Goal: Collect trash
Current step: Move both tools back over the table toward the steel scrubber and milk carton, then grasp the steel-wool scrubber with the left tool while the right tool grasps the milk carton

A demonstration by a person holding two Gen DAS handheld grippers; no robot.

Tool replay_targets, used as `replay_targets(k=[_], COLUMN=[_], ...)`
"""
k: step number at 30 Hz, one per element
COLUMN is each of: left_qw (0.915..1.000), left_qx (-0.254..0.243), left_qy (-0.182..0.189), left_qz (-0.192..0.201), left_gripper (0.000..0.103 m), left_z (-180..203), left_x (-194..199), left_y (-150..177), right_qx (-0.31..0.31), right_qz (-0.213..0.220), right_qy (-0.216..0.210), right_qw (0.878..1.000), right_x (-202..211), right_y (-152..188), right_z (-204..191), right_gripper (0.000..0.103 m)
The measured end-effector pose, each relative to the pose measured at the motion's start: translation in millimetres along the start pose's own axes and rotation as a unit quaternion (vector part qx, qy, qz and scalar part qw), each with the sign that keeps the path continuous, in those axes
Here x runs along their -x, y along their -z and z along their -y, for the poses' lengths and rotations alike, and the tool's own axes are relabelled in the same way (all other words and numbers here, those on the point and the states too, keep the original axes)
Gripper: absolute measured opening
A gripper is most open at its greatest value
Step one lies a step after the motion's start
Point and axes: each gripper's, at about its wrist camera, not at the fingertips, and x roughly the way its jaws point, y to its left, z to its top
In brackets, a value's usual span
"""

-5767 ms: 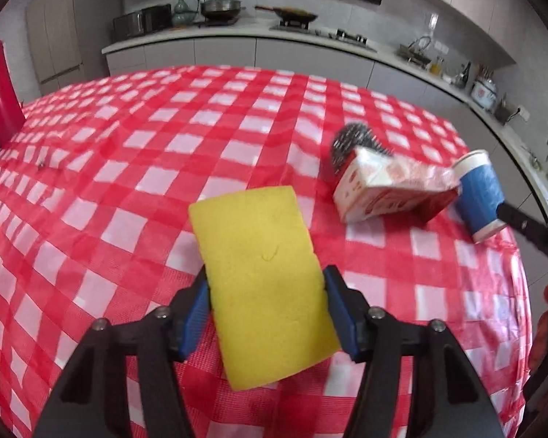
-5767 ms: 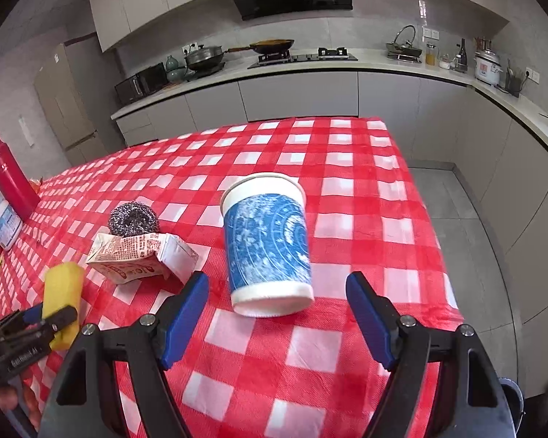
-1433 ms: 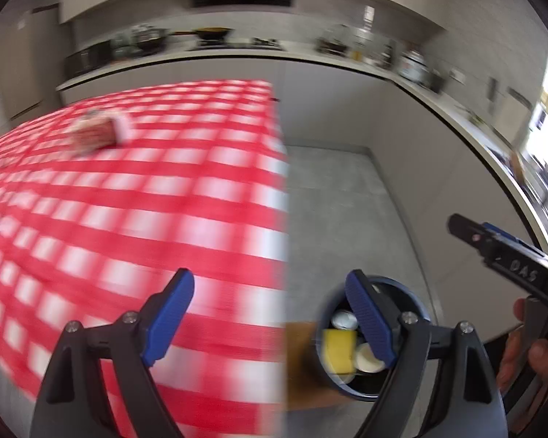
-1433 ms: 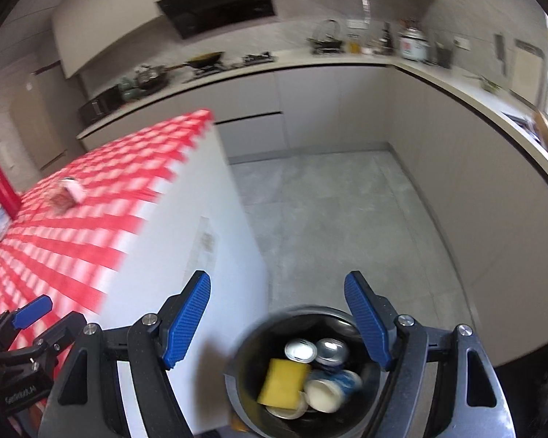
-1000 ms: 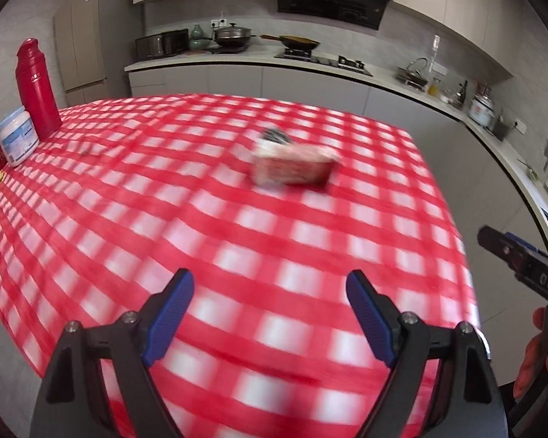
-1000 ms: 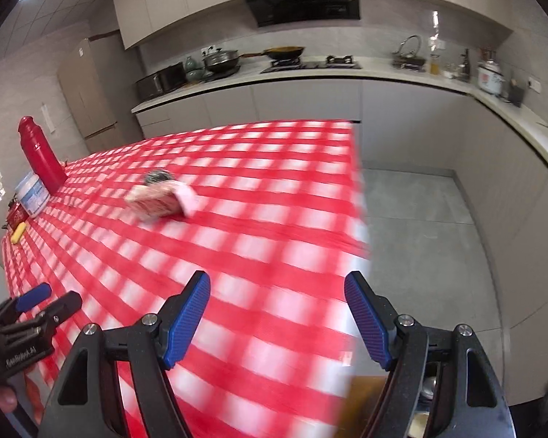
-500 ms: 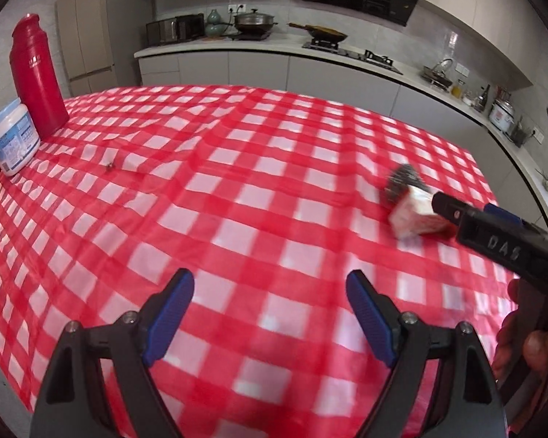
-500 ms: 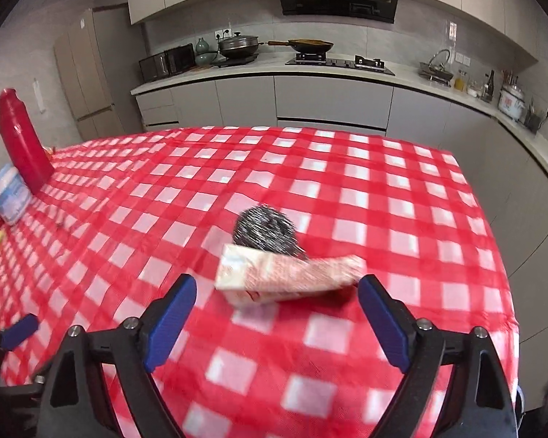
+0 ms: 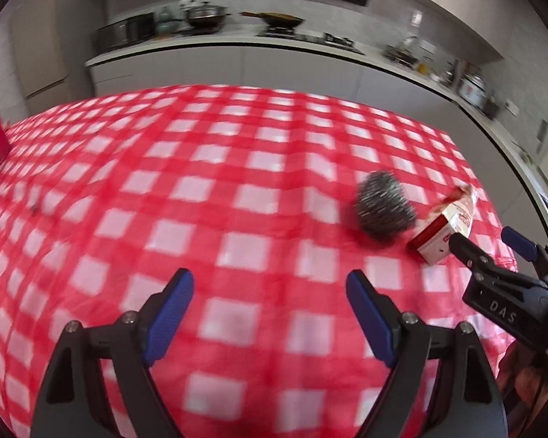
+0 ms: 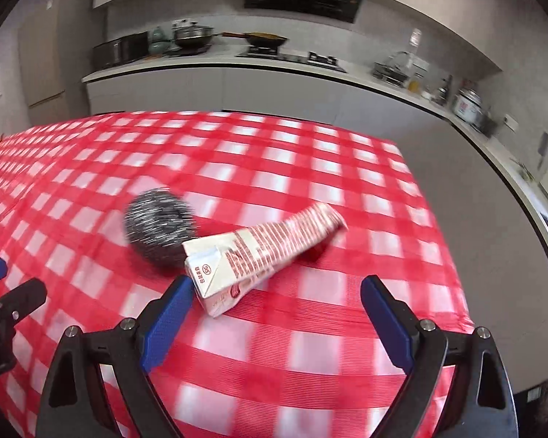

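i run both grippers over the table (image 10: pixel 310 383), which carries a red-and-white checked cloth. the right gripper (image 10: pixel 276 306) has its jaws spread wide with nothing pressed between the pads. the left gripper (image 9: pixel 268 310) also stands wide and empty over bare cloth.

two pieces of trash lie near the table's right end. the carton (image 10: pixel 259 252), a flattened red-and-white drink box, lies on its side just ahead of the right gripper; its folded bottom end sits just beside that gripper's left pad and its crushed spout end points away to the right. the steel scourer (image 10: pixel 159 228) touches the carton's far-left side. in the left wrist view the scourer (image 9: pixel 383 206) lies ahead and to the right, with the carton (image 9: pixel 444 233) beyond it.

handling judgement: the carton looks empty, so light and easily crushed; its coated faces may slip. i would close on the broad faces at mid-body, where the box is not yet collapsed. the scourer is springy, light wire mesh; it will compress, so i would grip across its middle.
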Motion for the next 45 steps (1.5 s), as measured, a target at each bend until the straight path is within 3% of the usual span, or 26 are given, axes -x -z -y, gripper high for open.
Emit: replay_targets(k=[9, 11, 18, 21, 27, 29, 34, 45], left_qw=[0.9987, 0.9986, 0.9984, 0.9984, 0.9983, 0.9981, 0.9982, 0.9986], left_qx=[-0.039, -0.041, -0.046, -0.046, -0.044, -0.046, -0.043, -0.031], left_qy=[0.030, 0.033, 0.032, 0.030, 0.036, 0.040, 0.041, 0.039], left_qz=[-0.008, -0.010, -0.011, -0.014, -0.011, -0.010, -0.006, -0.019], left_gripper=[0.086, 0.086, 0.086, 0.086, 0.086, 0.086, 0.086, 0.086], left_z=[43, 48, 53, 56, 57, 61, 67, 63], left_x=[-22, -26, -34, -39, -48, -51, -62, -87], left_y=[-14, -17, -26, -28, -32, -36, -46, -61], right_qx=[-0.083, -0.095, -0.099, -0.093, -0.124, -0.118, -0.101, -0.096], right_qz=[-0.011, -0.014, -0.033, -0.051, -0.037, -0.038, -0.042, -0.051], right_qy=[-0.031, -0.062, -0.093, -0.073, -0.052, -0.057, -0.075, -0.084], right_qw=[0.996, 0.993, 0.990, 0.992, 0.990, 0.991, 0.991, 0.990], right_x=[-7, -9, -30, -46, -47, -50, -60, -76], right_y=[4, 0, -18, -22, -19, -22, -31, -33], right_z=[61, 62, 38, 36, 72, 73, 71, 75], right_gripper=[0.094, 0.094, 0.095, 0.095, 0.094, 0.092, 0.072, 0.066])
